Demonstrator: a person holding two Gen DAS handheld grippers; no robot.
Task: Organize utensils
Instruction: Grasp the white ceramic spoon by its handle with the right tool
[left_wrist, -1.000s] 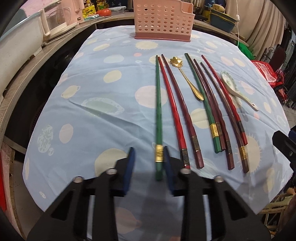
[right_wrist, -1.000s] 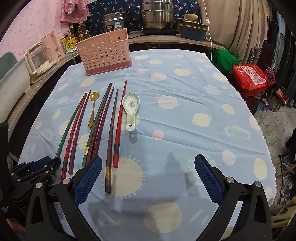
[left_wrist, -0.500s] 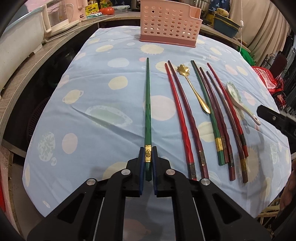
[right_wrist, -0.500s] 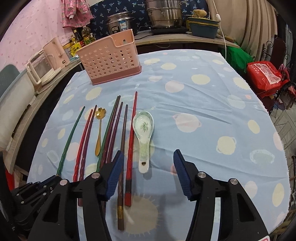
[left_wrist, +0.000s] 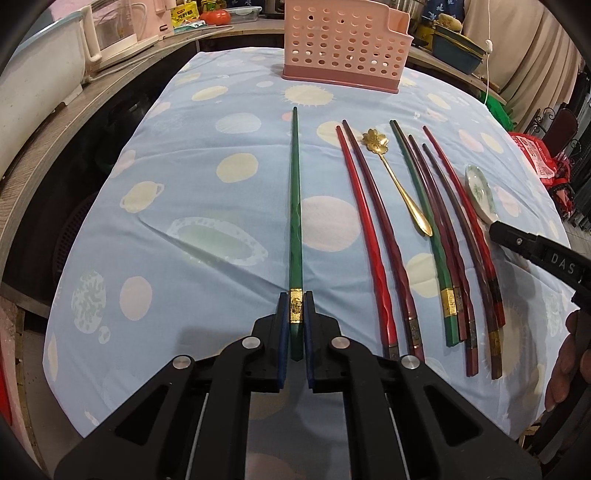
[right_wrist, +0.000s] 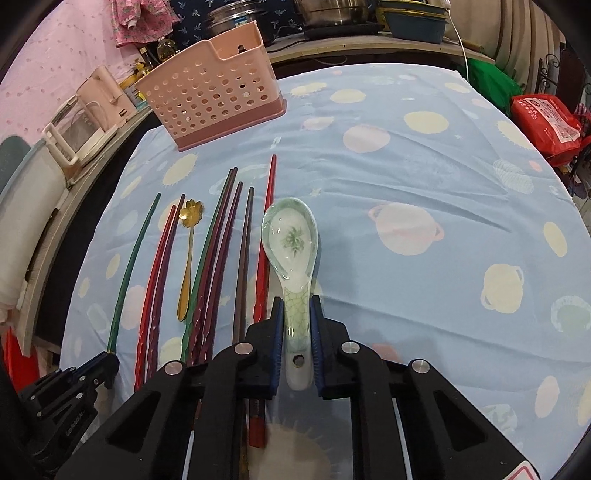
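Observation:
My left gripper (left_wrist: 295, 299) is shut on the gold-banded end of a green chopstick (left_wrist: 296, 206), which points toward the pink perforated utensil basket (left_wrist: 343, 40) at the table's far end. My right gripper (right_wrist: 297, 306) is shut on the handle of a white ceramic spoon (right_wrist: 291, 236) with a green flower. Several red, maroon and green chopsticks (left_wrist: 436, 236) and a gold flower-headed spoon (left_wrist: 397, 181) lie side by side between the two. The basket also shows in the right wrist view (right_wrist: 214, 96).
The table wears a light blue cloth (left_wrist: 207, 206) with planet prints. A counter (left_wrist: 48, 118) with appliances curves along the left. A red bag (right_wrist: 546, 122) sits off the table's right side. Pots stand behind the basket.
My left gripper closed on the green chopstick and shifted it left, away from the others. My right gripper moved forward to the ceramic spoon and closed on its handle.

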